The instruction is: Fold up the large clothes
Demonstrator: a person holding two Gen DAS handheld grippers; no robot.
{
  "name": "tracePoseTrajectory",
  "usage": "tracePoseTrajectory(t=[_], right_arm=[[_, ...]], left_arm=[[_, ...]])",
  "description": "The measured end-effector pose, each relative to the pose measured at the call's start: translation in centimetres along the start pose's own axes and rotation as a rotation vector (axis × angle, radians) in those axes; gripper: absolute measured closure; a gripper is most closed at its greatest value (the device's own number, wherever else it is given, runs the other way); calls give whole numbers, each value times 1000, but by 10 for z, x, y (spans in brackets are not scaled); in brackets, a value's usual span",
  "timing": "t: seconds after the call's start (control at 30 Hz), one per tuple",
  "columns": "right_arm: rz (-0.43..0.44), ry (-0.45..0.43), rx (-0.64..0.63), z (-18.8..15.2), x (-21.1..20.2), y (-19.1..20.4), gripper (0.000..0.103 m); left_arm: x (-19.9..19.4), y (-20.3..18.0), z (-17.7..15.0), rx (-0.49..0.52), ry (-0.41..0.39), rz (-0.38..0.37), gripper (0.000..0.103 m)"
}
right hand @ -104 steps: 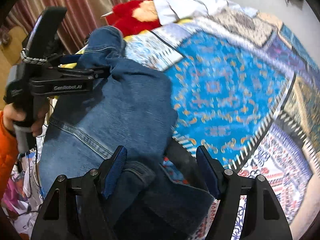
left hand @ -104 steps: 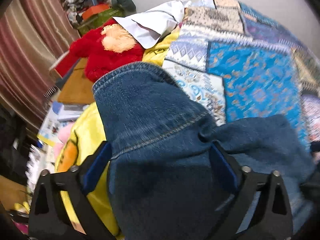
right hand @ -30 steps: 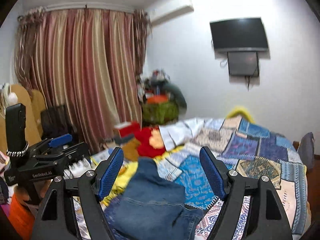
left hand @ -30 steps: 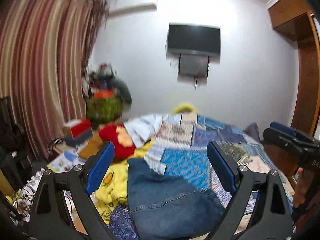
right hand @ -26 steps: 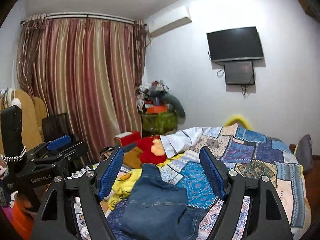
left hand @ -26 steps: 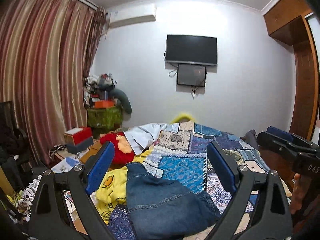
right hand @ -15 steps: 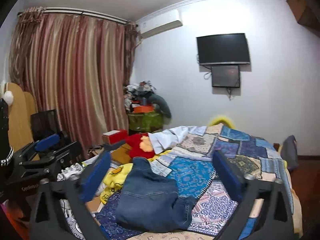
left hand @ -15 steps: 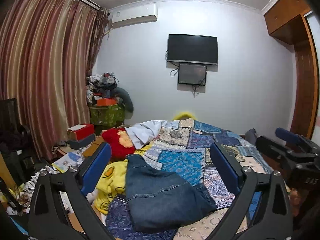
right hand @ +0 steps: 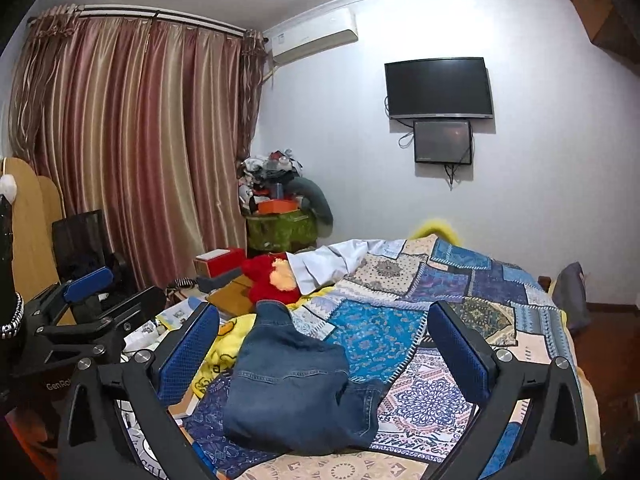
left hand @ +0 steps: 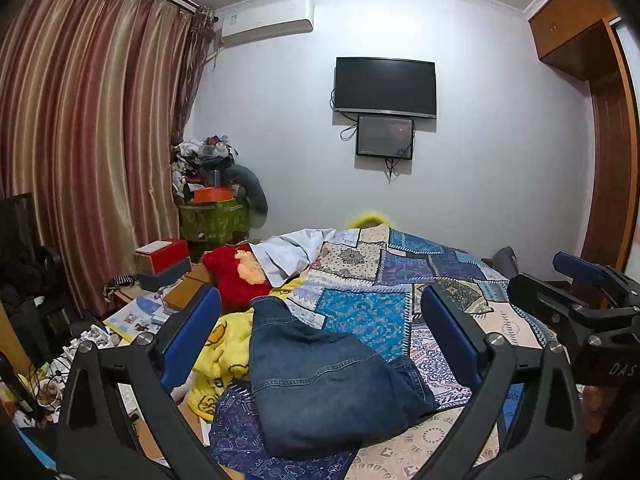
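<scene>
A pair of blue jeans (left hand: 320, 384) lies folded in a bundle on the patchwork bedspread (left hand: 400, 280), near the bed's front left part. My left gripper (left hand: 320, 332) is held back from the bed, open, with nothing between its blue pads. In the right wrist view the jeans (right hand: 296, 384) rest flat, and my right gripper (right hand: 320, 340) is likewise open and empty, well short of them. Each gripper shows at the edge of the other's view: the right one (left hand: 588, 304) and the left one (right hand: 88, 316).
A red plush toy (left hand: 236, 276), a white cloth (left hand: 288, 252) and a yellow blanket (left hand: 220, 344) lie at the bed's left side. Boxes and papers (left hand: 160, 264) crowd the floor by the striped curtain (left hand: 80, 160). A TV (left hand: 384, 88) hangs on the far wall, a wooden wardrobe (left hand: 600, 120) at right.
Both grippers pulled back from the jeans, which earlier filled the views and now lie folded on the bed. The right jaws opened wider over the last second; little has moved since half a second ago.
</scene>
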State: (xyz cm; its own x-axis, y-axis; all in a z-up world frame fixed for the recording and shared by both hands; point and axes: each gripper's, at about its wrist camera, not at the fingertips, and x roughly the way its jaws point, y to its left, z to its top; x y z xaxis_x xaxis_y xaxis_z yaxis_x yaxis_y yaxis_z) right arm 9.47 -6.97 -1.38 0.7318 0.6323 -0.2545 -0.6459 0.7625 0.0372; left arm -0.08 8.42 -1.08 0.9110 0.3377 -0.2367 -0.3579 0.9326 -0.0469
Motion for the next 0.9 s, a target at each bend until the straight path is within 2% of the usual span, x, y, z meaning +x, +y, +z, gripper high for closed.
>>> tracePoseTrajectory(t=[0.9], right_arm=[[2, 15, -16, -4, 2, 3, 0]], left_arm=[[4, 4, -5, -7, 7, -10, 2]])
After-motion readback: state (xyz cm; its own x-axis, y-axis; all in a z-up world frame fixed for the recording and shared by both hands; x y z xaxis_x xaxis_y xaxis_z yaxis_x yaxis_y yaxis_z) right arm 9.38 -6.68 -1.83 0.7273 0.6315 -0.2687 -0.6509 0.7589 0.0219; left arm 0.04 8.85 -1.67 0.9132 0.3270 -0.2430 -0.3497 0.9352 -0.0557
